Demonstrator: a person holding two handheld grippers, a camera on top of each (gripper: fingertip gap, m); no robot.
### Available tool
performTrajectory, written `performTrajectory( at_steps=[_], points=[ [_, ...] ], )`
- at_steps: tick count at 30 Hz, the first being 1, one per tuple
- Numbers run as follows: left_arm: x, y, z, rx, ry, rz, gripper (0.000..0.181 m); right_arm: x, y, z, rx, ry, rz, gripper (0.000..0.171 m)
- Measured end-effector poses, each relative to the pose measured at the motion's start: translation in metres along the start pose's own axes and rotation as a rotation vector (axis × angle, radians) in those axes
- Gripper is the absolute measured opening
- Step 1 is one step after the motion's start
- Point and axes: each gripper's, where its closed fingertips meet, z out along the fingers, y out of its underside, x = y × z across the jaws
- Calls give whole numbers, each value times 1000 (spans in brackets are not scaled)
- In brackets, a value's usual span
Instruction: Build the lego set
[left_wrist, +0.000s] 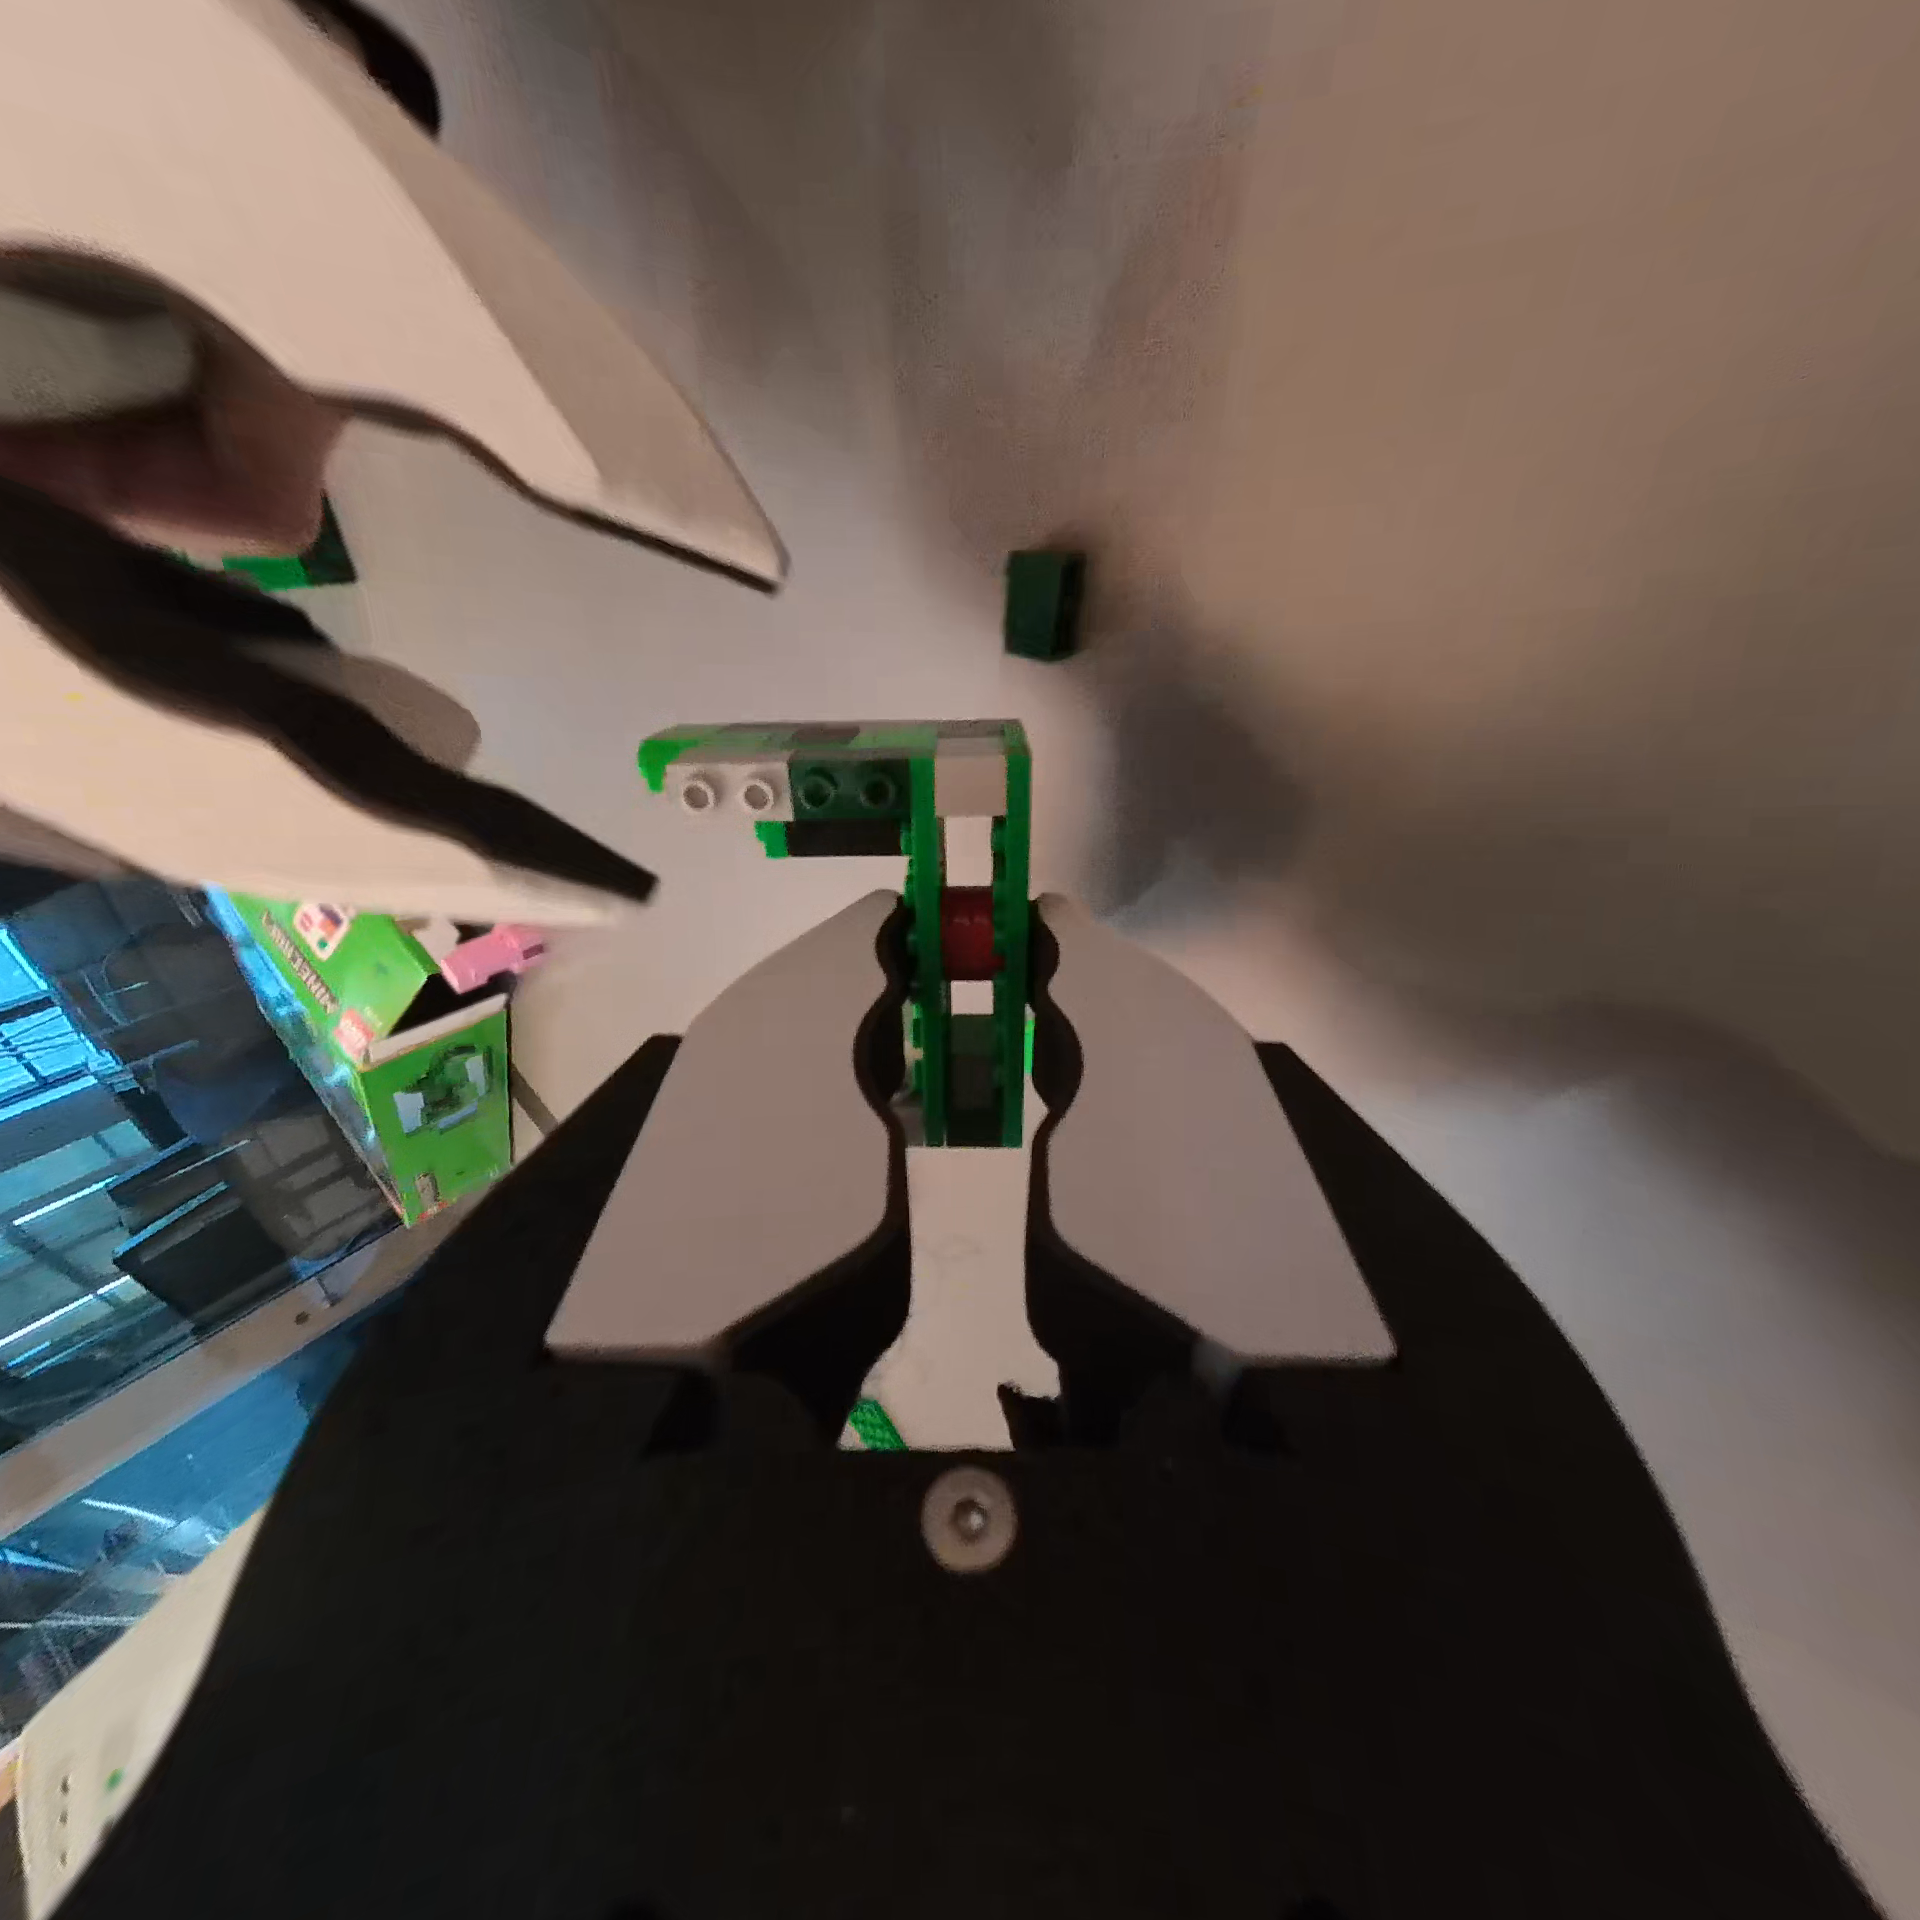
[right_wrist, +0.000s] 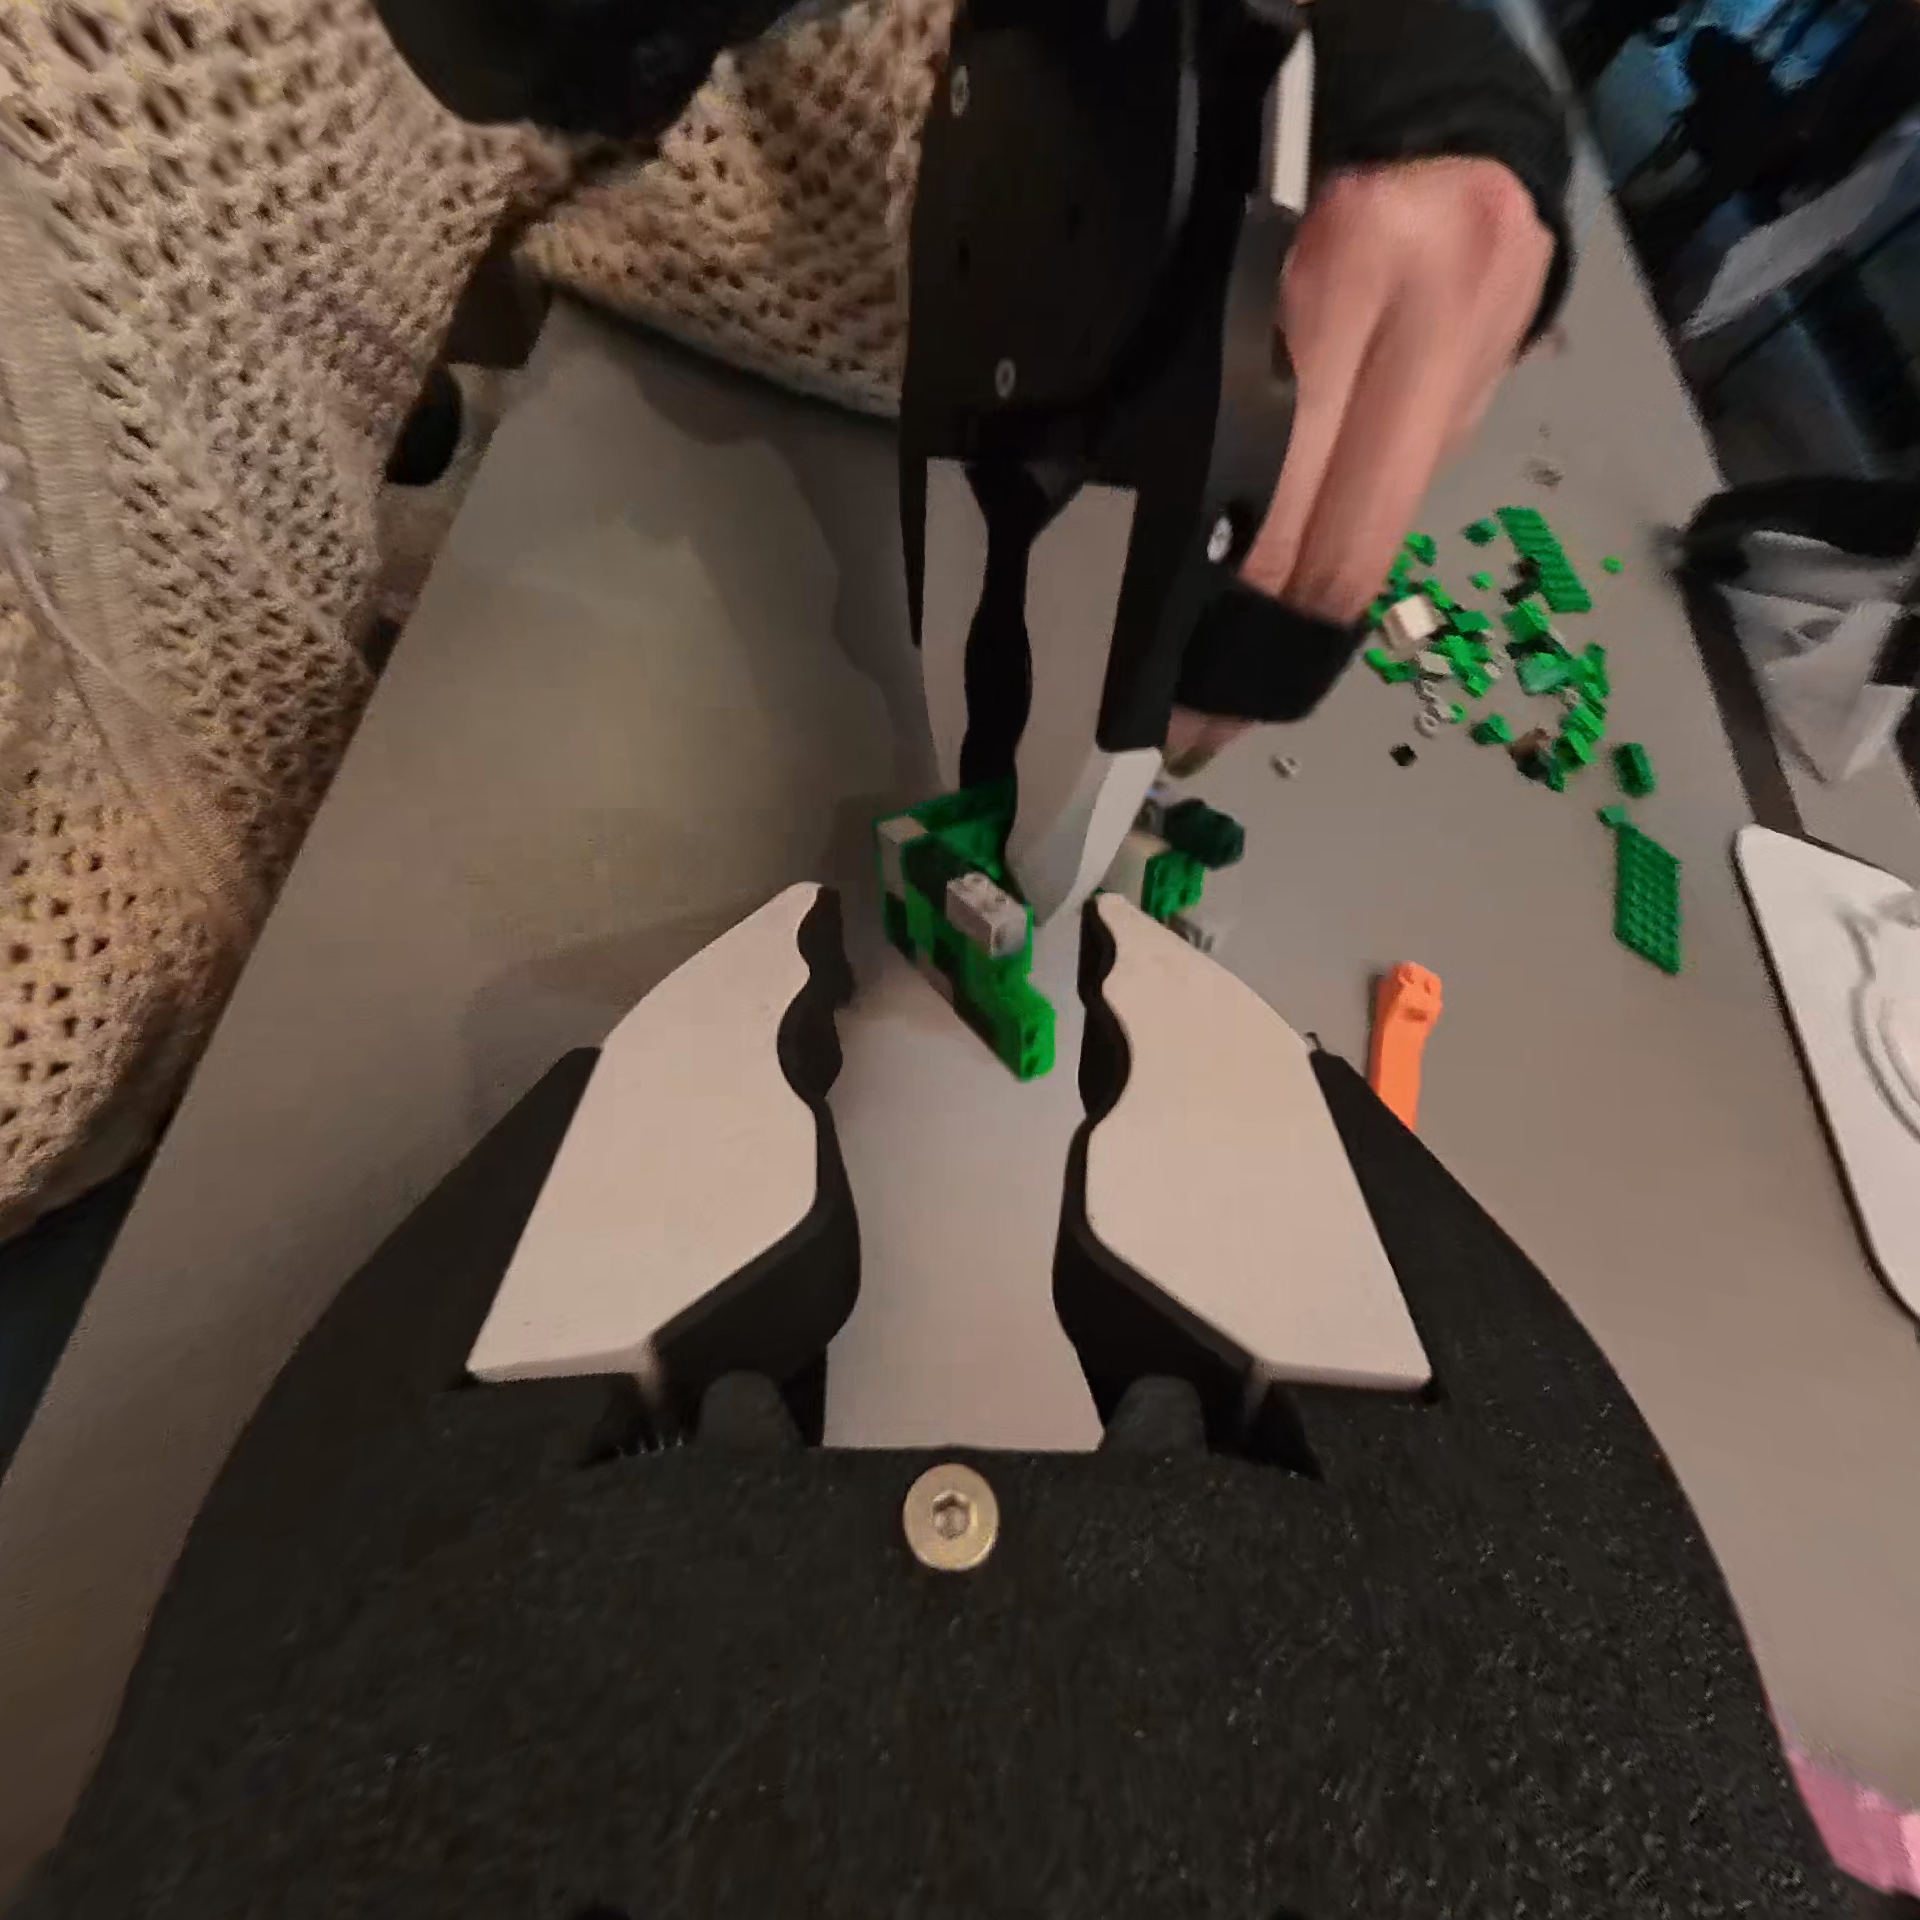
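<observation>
My left gripper (left_wrist: 966, 914) is shut on a green, white and dark green lego assembly (left_wrist: 852, 795) with a red piece in its middle, holding it against the pale table. In the right wrist view the left gripper (right_wrist: 1044, 883) comes down from above onto the assembly (right_wrist: 997, 987). My right gripper (right_wrist: 961, 935) is open and empty, its fingertips on either side of the assembly's near end, apart from it. It also shows blurred at the upper left of the left wrist view (left_wrist: 712, 722).
A loose dark green brick (left_wrist: 1044, 603) lies beyond the assembly. A smaller green build (right_wrist: 1184, 847) sits just behind it. A pile of green pieces (right_wrist: 1507, 644), a green plate (right_wrist: 1647, 894), an orange separator tool (right_wrist: 1403, 1029) and a white tray (right_wrist: 1829, 1039) lie right. A green box (left_wrist: 426, 1070) stands left. Some 6 cm of space lies between my two pairs of fingers. The loose dark green brick (left_wrist: 1044, 603) is about equally far from each gripper, around 5 cm.
</observation>
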Motion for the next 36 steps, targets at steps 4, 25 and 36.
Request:
performTrajectory(
  at_steps=[4, 25, 36],
  points=[
    [4, -4, -3, -44, 20, 22, 19, -4, 12, 15, -159, -87, -94, 24],
    [-60, 56, -38, 507, -193, -1081, 55, 46, 42, -6, 168, 101, 275, 17],
    [-65, 22, 18, 486, -140, -1397, 129, 58, 26, -25, 364, 192, 288, 17]
  ],
)
